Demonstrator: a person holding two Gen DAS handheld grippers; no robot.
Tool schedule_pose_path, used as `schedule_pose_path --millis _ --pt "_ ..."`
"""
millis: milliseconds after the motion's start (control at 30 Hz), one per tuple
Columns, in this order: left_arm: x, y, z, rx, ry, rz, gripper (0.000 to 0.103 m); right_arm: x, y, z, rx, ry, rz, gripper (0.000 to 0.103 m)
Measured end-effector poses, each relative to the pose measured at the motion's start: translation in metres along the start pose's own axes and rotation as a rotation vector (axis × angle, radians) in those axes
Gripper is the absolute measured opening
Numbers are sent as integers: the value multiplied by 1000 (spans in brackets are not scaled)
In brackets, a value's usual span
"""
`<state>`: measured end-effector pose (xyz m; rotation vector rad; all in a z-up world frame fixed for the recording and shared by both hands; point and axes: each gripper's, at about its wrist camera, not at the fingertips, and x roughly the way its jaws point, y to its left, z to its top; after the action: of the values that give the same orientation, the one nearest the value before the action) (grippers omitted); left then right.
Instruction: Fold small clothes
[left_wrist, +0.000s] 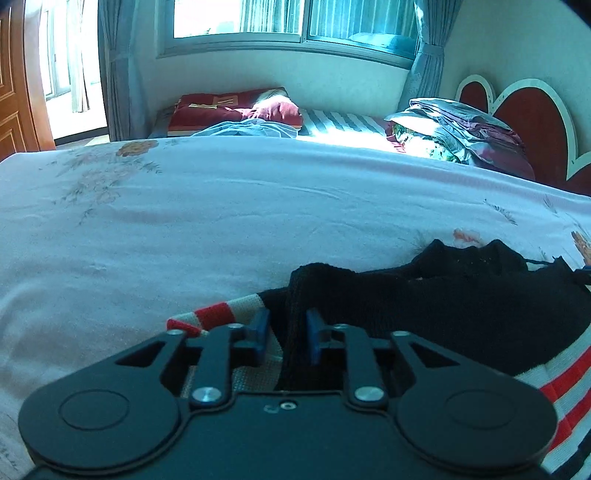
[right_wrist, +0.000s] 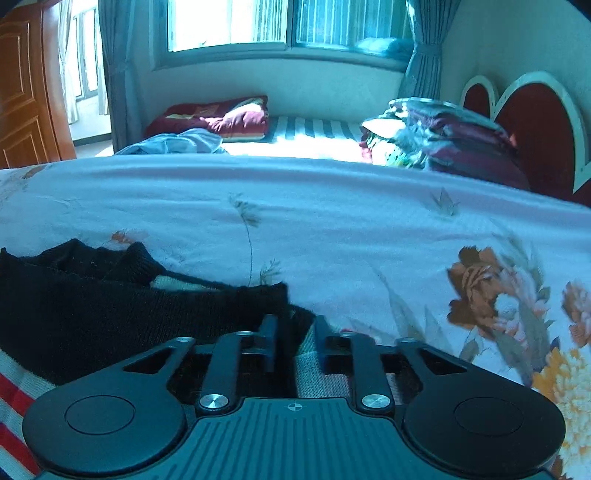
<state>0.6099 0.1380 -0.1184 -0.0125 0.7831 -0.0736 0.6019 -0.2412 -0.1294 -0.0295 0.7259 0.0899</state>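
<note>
A small black knitted sweater (left_wrist: 461, 295) with red and white striped trim lies on the pale floral bedsheet (left_wrist: 221, 221). My left gripper (left_wrist: 287, 334) is shut on a black fold at the garment's left end, the fabric pinched between its blue fingers (left_wrist: 261, 334). In the right wrist view the same sweater (right_wrist: 92, 306) spreads to the left, and my right gripper (right_wrist: 295, 338) is shut on its right end, with black and striped fabric between the dark fingers (right_wrist: 271, 338). Both grippers sit low, just above the sheet.
The bedsheet (right_wrist: 351, 229) stretches ahead with flower prints. Beyond it lie a dark red pillow (left_wrist: 236, 107), a blue cloth (left_wrist: 247, 129) and a pile of folded bedding (left_wrist: 461, 125) by the heart-shaped headboard (left_wrist: 535, 110). A window and curtains are behind; a wooden door (right_wrist: 26, 92) stands left.
</note>
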Motion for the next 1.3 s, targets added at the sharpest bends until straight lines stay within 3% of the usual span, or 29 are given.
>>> schedule_pose_path --millis 33,67,100,167,233,367,433,500,567,633,700,767,833,900,1033,1100,1200,1300 --pt "-8 -2 1 3 -28 5 48 -10 7 2 -18 -36 8 58" --pt "-20 -8 2 13 -75 14 52 -17 12 4 -27 -51 31 58" --pt "-29 -16 4 27 -101 22 50 -24 20 6 -35 -63 66 58" --pt "-41 -40 4 47 -125 -47 47 -32 39 8 -44 -46 184 53" --pt "-39 -75 0 109 -94 -131 46 -29 67 8 -79 -12 266 41" --pt "-14 -116 -17 185 3 -188 51 -14 106 -3 -143 71 326 41" --pt "-7 -110 -26 193 18 -165 51 -9 110 -10 -188 78 306 41" --pt "-7 -86 -31 168 -3 -94 51 -9 94 -14 -205 69 231 41" --pt "-9 -50 -36 121 -22 -35 48 -9 54 -19 -132 68 86 41" --pt "-12 -31 -40 114 -56 -44 43 -9 15 -25 -45 66 42 40" --pt "-12 -36 -36 152 -64 -23 43 -12 5 -26 -37 60 74 41" --pt "-11 -42 -34 149 -65 -4 44 -16 10 -23 -56 59 50 41" --pt "-19 -50 -31 128 -68 9 51 -30 18 -20 -61 28 45 41" --pt "-32 -63 -32 121 -91 13 71 -48 30 -21 -51 13 110 41" --pt "-47 -96 -41 101 -85 -81 67 -64 87 -31 -156 11 212 41" --pt "-46 -117 -49 149 -58 -121 64 -65 108 -37 -201 22 243 41" --pt "-42 -133 -64 228 -24 -103 64 -62 124 -48 -262 52 243 41" --pt "-46 -112 -72 211 -22 -73 68 -59 104 -54 -258 62 174 41"
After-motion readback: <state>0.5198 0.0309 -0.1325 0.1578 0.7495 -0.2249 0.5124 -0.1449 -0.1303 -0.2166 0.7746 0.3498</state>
